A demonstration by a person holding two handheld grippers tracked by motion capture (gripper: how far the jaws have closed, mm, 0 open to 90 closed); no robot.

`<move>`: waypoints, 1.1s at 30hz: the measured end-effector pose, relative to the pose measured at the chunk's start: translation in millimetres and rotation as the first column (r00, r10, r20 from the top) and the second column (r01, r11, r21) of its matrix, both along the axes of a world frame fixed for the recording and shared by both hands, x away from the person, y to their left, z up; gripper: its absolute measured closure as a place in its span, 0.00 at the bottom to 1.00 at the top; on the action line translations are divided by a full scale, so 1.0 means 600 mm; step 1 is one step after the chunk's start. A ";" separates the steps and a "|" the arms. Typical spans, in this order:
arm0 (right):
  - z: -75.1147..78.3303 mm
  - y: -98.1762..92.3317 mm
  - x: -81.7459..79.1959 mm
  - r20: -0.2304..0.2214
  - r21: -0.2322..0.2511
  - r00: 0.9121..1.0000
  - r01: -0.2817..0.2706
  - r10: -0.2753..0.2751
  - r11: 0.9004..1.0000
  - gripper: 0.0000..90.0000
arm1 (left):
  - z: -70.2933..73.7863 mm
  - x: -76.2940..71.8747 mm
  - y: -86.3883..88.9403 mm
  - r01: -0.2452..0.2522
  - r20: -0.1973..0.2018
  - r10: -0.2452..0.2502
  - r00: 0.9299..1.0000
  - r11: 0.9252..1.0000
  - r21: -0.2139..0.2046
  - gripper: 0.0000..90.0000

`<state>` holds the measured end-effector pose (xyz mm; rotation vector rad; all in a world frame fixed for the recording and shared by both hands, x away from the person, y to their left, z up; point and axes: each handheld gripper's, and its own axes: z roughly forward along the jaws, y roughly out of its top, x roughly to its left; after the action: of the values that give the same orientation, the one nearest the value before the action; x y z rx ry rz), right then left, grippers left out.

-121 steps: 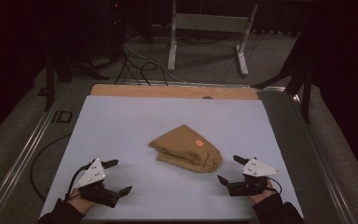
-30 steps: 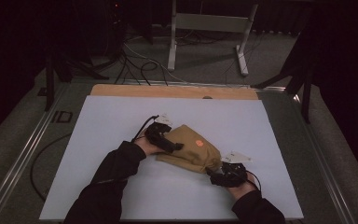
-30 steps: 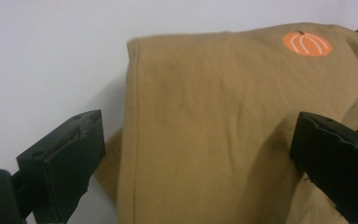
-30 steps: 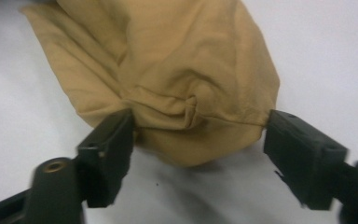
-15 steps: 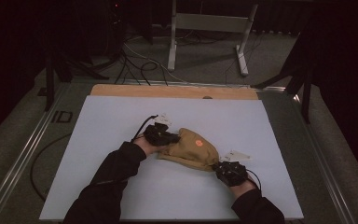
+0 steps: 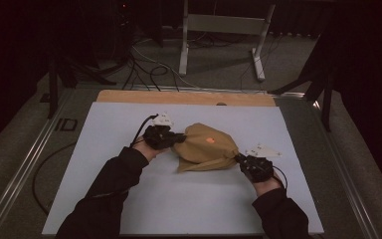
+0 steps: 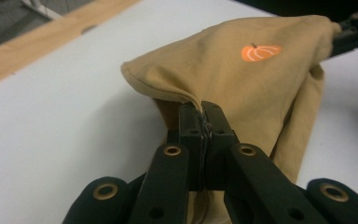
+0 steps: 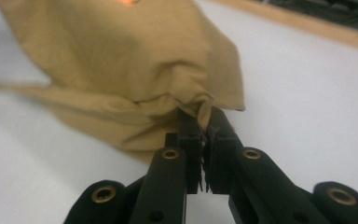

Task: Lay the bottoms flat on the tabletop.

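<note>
Both grippers had closed in from the table's near edge: the left gripper [image 7: 200, 122] and right gripper [image 8: 204, 125] each pinched the tan cloth [image 6: 205, 147] just beyond their tips, probably starting a lift.

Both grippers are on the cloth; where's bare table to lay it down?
Bare white table lies left of the left gripper, and in front between the sleeves. A narrower strip runs behind the cloth to the wooden edge. It is tight right of the right gripper.

black tongs [image 8: 204, 122], pinching tan cloth [image 8: 121, 70]
</note>
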<state>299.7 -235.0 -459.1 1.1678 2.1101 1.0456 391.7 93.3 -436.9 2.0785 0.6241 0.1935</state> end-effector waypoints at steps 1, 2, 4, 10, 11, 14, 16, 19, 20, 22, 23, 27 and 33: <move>0.006 -0.002 0.004 0.013 0.004 1.000 0.005 -0.005 1.000 0.97 | 0.005 0.000 0.007 -0.006 0.003 0.006 1.000 1.000 -0.011 1.00; 0.013 -0.004 0.008 0.018 0.007 1.000 0.005 -0.005 1.000 0.97 | 0.010 -0.001 0.013 -0.013 0.007 0.013 1.000 1.000 -0.023 1.00; 0.027 -0.007 0.015 0.043 0.012 0.999 0.011 -0.012 1.000 0.98 | 0.020 -0.004 0.024 -0.024 0.018 0.024 1.000 0.999 -0.038 1.00; 0.070 -0.006 0.030 0.125 -0.015 0.992 0.026 -0.024 1.000 0.99 | 0.049 -0.017 0.061 -0.057 0.051 0.060 0.997 0.997 -0.060 1.00; 0.076 -0.007 0.033 0.130 -0.011 0.991 0.019 -0.017 1.000 0.99 | 0.052 -0.020 0.068 -0.058 0.054 0.061 0.997 0.996 -0.069 1.00; 0.089 0.001 0.031 0.146 -0.015 0.989 -0.004 0.006 1.000 0.99 | 0.058 -0.037 0.084 -0.063 0.061 0.067 0.996 0.996 -0.068 1.00; 0.089 0.011 0.024 0.151 -0.021 0.988 -0.034 0.037 0.999 0.99 | 0.056 -0.053 0.098 -0.065 0.065 0.070 0.995 0.995 -0.070 1.00; 0.077 0.028 0.007 0.151 -0.033 0.983 -0.101 0.105 0.994 0.99 | 0.043 -0.080 0.121 -0.069 0.046 0.073 0.996 0.995 -0.065 1.00; 0.073 0.033 0.000 0.147 -0.033 0.981 -0.124 0.127 0.992 1.00 | 0.037 -0.090 0.127 -0.073 0.039 0.075 0.996 0.996 -0.059 1.00; 0.065 0.042 -0.013 0.142 -0.023 0.975 -0.170 0.172 0.985 1.00 | 0.025 -0.109 0.140 -0.071 0.021 0.072 0.997 0.996 -0.050 1.00; 0.060 0.048 -0.018 0.136 -0.019 0.971 -0.195 0.196 0.981 1.00 | 0.019 -0.119 0.146 -0.077 0.020 0.077 0.997 0.996 -0.040 1.00; 0.042 0.070 -0.038 0.091 -0.016 0.955 -0.282 0.282 0.959 0.99 | -0.004 -0.152 0.168 -0.083 0.004 0.083 0.997 0.996 -0.014 1.00; 0.001 0.106 -0.049 -0.007 -0.050 0.925 -0.379 0.379 0.924 0.99 | -0.042 -0.184 0.204 -0.114 -0.043 0.114 0.993 0.993 0.009 0.99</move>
<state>270.3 -171.5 -458.7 0.7452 2.4045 1.1469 281.0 215.8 -462.3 2.0593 0.7701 0.2169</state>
